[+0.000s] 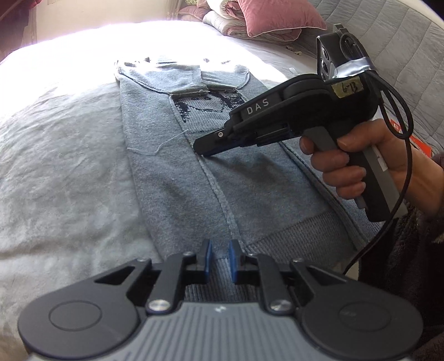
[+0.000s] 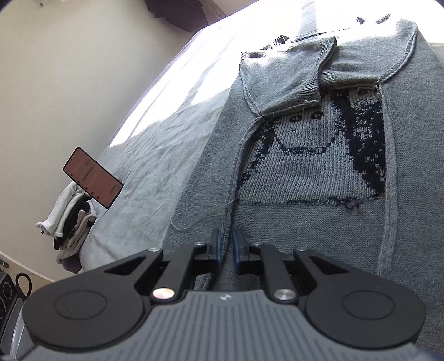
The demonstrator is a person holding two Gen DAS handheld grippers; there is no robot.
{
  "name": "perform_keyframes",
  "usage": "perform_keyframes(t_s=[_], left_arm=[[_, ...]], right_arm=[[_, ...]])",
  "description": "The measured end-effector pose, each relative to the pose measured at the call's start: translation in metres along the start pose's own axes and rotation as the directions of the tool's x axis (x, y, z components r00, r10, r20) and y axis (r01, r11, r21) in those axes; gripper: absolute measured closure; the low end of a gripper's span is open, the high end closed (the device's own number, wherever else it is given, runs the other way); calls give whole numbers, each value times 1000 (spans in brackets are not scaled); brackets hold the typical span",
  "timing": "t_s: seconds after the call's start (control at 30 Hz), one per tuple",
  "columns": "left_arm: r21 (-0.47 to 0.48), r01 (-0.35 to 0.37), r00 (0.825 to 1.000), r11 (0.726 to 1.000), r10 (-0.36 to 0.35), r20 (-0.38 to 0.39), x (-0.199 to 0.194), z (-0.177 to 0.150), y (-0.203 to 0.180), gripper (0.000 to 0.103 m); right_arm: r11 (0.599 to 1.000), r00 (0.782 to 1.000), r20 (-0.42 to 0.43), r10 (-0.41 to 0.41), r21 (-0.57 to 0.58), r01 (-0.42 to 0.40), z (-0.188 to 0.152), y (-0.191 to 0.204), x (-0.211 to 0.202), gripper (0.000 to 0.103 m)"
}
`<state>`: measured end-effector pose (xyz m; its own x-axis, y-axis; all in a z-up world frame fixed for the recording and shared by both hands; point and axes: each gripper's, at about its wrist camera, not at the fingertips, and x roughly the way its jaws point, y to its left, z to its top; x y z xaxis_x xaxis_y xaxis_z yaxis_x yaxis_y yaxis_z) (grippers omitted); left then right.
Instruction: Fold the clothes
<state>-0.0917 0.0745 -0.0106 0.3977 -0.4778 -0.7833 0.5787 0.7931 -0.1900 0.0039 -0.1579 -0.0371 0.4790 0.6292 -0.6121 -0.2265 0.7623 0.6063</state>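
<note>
A grey-blue knit sweater (image 1: 172, 180) with a dark knitted picture (image 2: 313, 144) lies flat on the bed, its sides and sleeves folded inward. My left gripper (image 1: 220, 258) sits at the ribbed hem, its blue pads close together with the edge of the folded panel between them. A hand (image 1: 347, 166) holds my right gripper (image 1: 198, 148), which presses its tips on the same folded edge further up, just below the picture. In the right wrist view the right gripper (image 2: 227, 250) has its pads nearly together around that seam edge on the sweater (image 2: 305, 222).
The bed (image 1: 69, 166) is covered in a pale wrinkled sheet. Pillows and a folded duvet (image 1: 266, 19) lie at the far end. A phone (image 2: 93, 177) stands on a mount beside a pile of clothes (image 2: 72, 222) at the bed's edge. A grey quilted cover (image 1: 402, 41) borders the right side.
</note>
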Motion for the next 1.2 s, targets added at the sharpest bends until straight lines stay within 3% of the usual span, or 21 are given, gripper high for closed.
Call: perform_keyframes(t_s=[0.13, 0.27, 0.33, 0.43, 0.57, 0.6, 0.63, 0.7, 0.8, 0.83, 0.9, 1.07, 1.2], left_arm=[[-4, 53, 998, 999, -53, 16, -20, 2, 2, 90], [-58, 26, 999, 998, -25, 20, -18, 4, 15, 90], [-62, 34, 998, 997, -37, -45, -5, 5, 17, 90], [-44, 40, 998, 998, -42, -50, -8, 6, 9, 89], [-19, 47, 997, 999, -48, -58, -12, 7, -2, 72], [-12, 47, 997, 999, -47, -61, -13, 7, -4, 70], [-4, 25, 997, 1000, -25, -67, -12, 6, -5, 70], [5, -10, 998, 1000, 11, -67, -11, 2, -8, 70], [8, -53, 997, 999, 53, -52, -9, -4, -13, 73], [3, -77, 996, 997, 77, -43, -10, -5, -15, 88], [-11, -94, 995, 996, 93, -27, -12, -6, -19, 100], [-63, -48, 997, 997, 52, 63, -23, -3, -25, 100], [-55, -12, 999, 998, 10, -32, -6, -4, -28, 97]], right_arm=[[997, 1000, 30, -6, -78, 9, 1, 10, -22, 87], [995, 997, 64, -36, -94, 41, 0, 8, -48, 87], [994, 997, 49, -68, -85, 72, -2, 5, -57, 87], [991, 992, -23, -123, -51, 122, -7, 0, -70, 87], [983, 983, -83, -161, -98, 153, -26, 10, -93, 86], [981, 982, -89, -169, -108, 159, -33, 12, -98, 85], [979, 980, -95, -176, -117, 164, -40, 15, -103, 73], [973, 975, -97, -198, -143, 183, -57, 20, -110, 61], [956, 967, -82, -243, -191, 224, -82, 27, -114, 61], [950, 963, -76, -257, -201, 238, -89, 28, -114, 61], [950, 962, -72, -262, -197, 244, -101, 28, -114, 61], [955, 968, -27, -248, -172, 240, -115, 29, -119, 61], [961, 972, 0, -234, -148, 232, -120, 28, -123, 61]])
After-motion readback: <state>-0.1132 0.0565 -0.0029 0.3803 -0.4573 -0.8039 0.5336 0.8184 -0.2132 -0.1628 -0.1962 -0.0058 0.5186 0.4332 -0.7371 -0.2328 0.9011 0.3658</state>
